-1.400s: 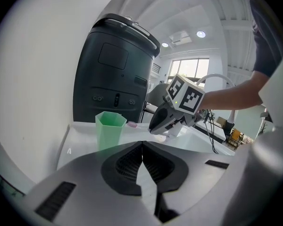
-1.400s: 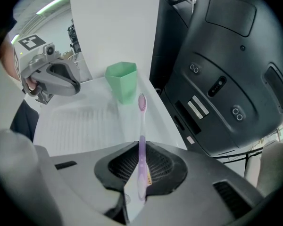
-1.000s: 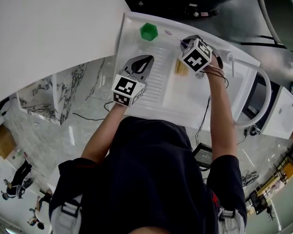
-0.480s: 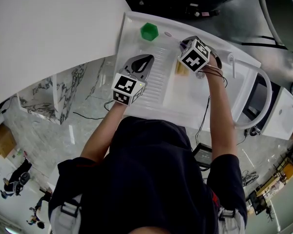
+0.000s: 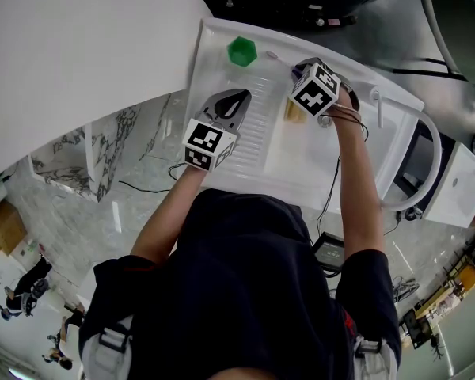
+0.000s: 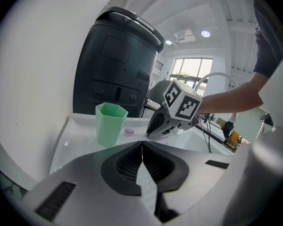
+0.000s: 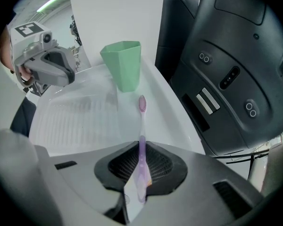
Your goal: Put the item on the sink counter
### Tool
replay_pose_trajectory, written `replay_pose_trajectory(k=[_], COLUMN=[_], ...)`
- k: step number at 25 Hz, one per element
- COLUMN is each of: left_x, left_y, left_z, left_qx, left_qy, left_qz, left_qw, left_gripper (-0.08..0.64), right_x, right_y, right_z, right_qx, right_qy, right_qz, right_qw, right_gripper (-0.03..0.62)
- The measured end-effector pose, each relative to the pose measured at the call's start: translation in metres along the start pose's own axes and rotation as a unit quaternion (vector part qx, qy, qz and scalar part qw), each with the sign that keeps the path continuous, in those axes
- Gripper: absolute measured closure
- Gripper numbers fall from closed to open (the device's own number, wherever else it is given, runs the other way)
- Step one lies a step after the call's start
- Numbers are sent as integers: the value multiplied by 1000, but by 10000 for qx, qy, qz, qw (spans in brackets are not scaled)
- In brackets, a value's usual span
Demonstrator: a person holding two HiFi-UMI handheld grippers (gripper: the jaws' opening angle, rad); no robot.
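Right tool (image 7: 141,160) grips the toothbrush (image 7: 142,112), its head near the green cup (image 7: 124,65). Placing seems underway; next, release onto the worktop (image 7: 75,121). Left tool (image 6: 142,157) closed, empty.

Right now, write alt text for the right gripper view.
The right tool grips a purple toothbrush, its bristles pointing toward a green cup on the white sink counter. The left tool hovers at upper left.

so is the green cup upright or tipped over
Upright. The green cup stands on its base on the sink counter, rim facing up.
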State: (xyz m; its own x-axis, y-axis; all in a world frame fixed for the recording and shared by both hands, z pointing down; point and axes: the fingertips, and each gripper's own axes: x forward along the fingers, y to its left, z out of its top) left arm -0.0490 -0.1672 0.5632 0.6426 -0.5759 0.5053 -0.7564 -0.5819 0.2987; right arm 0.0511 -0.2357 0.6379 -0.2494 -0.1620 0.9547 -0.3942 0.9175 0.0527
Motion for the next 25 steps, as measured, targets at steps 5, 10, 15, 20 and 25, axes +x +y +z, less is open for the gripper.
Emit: replay_pose_trajectory(k=[5, 10, 15, 20, 25], left_x=[0, 2, 3, 3, 3], left_y=[-1, -3, -3, -2, -2], left_z=[0, -3, -3, -4, -5], left_qx=[-9, -54, -115, -98, -93], left_qy=[22, 41, 44, 66, 82], left_qz=[-49, -90, -129, -99, -90], left_qw=[10000, 9999, 9998, 9999, 9999], left_gripper=[546, 546, 546, 546, 546], right_x=[-1, 0, 0, 1, 0], right_y=[-1, -1, -1, -6, -5], right_z=[1, 1, 1, 4, 6], right_qx=[-13, -284, -465, -589, -649], right_qy=[-6, 45, 120, 142, 131], right_qz=[-49, -100, -98, -171, -126], right_qw=[10000, 9995, 9988, 9980, 9977], right_gripper=[529, 529, 529, 529, 529])
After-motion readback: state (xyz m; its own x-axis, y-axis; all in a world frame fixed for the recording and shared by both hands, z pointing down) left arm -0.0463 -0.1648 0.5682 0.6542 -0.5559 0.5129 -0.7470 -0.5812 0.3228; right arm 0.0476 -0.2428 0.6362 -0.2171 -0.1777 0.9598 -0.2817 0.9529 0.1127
